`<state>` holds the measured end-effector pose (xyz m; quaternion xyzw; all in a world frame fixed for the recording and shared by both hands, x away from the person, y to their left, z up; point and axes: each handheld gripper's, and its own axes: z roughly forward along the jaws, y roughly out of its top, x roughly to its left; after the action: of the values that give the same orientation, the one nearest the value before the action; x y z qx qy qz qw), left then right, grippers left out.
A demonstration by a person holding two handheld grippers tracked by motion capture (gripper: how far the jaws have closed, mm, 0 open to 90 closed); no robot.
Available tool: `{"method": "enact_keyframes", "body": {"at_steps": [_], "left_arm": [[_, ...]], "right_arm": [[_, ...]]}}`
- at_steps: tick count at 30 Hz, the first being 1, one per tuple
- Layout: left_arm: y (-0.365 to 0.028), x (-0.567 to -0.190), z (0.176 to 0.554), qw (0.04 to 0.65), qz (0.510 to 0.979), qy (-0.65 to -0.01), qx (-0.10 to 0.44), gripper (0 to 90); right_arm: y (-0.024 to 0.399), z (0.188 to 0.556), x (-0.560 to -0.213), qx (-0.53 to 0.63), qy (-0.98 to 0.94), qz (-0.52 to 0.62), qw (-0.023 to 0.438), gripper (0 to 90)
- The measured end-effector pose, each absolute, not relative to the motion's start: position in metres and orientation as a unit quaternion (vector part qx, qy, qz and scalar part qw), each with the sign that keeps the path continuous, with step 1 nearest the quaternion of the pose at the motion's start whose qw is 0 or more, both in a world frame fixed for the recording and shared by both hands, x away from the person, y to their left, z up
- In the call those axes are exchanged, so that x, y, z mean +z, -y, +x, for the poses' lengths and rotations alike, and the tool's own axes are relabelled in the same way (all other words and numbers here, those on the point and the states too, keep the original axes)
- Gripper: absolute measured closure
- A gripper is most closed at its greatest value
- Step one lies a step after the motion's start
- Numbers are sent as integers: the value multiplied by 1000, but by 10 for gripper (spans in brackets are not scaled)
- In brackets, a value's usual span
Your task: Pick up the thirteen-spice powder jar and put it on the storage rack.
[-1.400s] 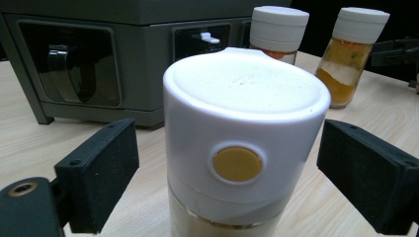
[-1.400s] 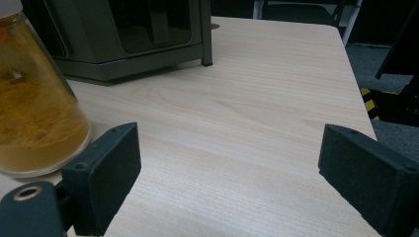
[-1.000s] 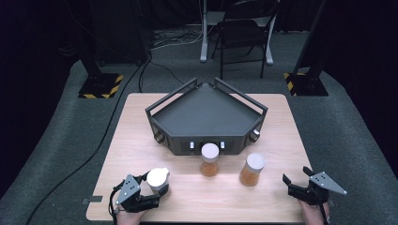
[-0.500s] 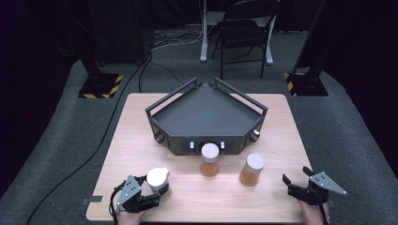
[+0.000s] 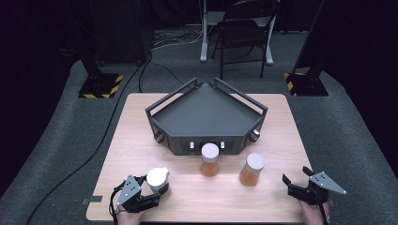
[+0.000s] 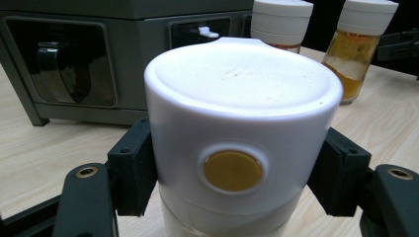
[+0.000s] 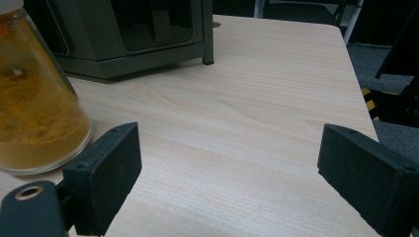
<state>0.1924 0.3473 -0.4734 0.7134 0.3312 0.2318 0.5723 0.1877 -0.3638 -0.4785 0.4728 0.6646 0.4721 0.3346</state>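
High view recorded the left hand-held gripper (image 5: 149, 192) at the near left edge of the worktop (image 5: 141, 140), its jaws having just closed on the white-capped jar (image 5: 157, 179), which stood upright between the pads. At the near right edge, the right hand-held gripper (image 5: 296, 183) rested with jaws wide apart and nothing between them. Farther in, two amber-filled jars stood well apart from both: one (image 5: 209, 160) just in front of the dark tray unit (image 5: 206, 117), the other (image 5: 252, 169) to its right.
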Motion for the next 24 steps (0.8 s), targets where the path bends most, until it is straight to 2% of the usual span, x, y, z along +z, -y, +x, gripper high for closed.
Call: {"method": "enact_keyframes", "body": {"at_steps": [24], "left_arm": [[-345, -464, 196, 574, 709, -341, 227, 308]], "right_arm": [[365, 187, -480, 477, -662, 472, 335, 85]]}}
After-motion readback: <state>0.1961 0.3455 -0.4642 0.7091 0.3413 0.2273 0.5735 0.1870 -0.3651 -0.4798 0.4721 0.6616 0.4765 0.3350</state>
